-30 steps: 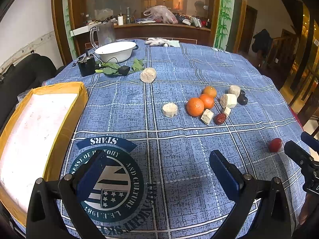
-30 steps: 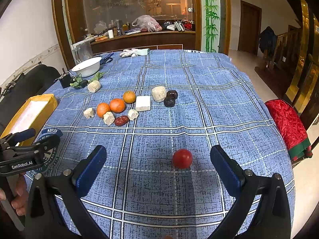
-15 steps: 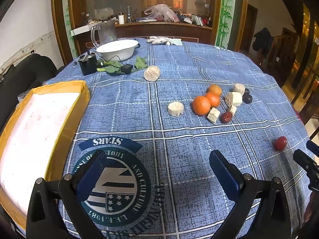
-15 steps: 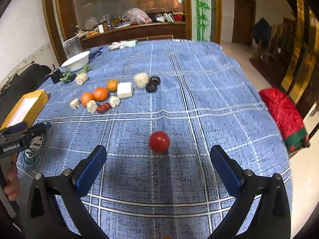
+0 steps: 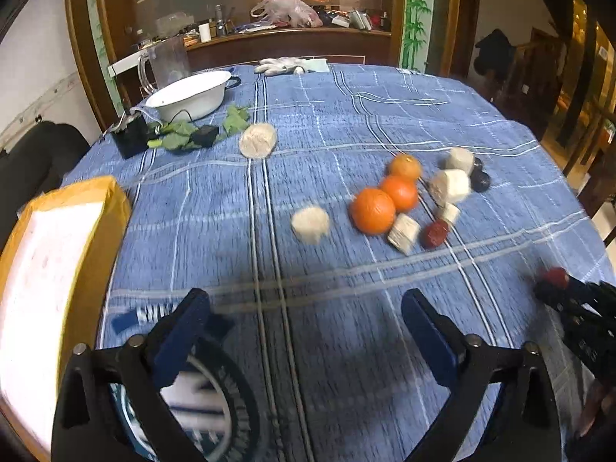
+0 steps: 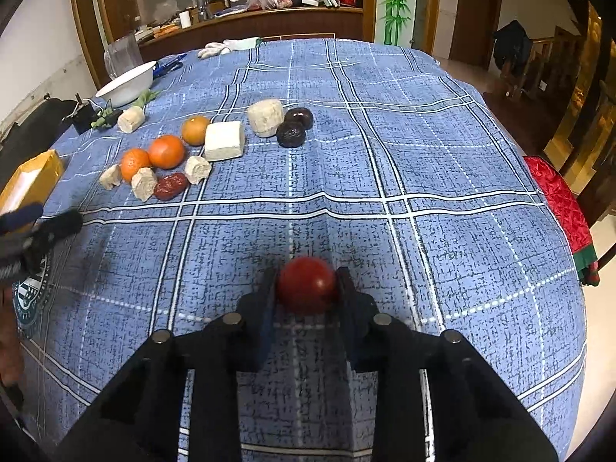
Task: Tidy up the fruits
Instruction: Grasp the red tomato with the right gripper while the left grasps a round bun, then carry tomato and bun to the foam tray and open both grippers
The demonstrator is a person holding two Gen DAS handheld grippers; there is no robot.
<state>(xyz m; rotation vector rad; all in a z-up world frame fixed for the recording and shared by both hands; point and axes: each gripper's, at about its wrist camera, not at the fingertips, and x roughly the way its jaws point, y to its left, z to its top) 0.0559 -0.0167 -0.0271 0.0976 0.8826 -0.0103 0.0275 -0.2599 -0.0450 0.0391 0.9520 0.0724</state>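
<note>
Your right hand-held gripper (image 6: 307, 288) now closed on red tomato (image 6: 307, 284), well right of orange cluster (image 6: 166, 151); jaws were wide before. Left hand-held gripper (image 5: 306, 321) wide, empty. Tomato ready to lift.

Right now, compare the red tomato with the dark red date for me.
The tomato is round and bright red; the date is oblong and darker. The tomato sits alone, clamped in the right gripper; the date lies untouched among oranges. Both rest on the tablecloth.
</note>
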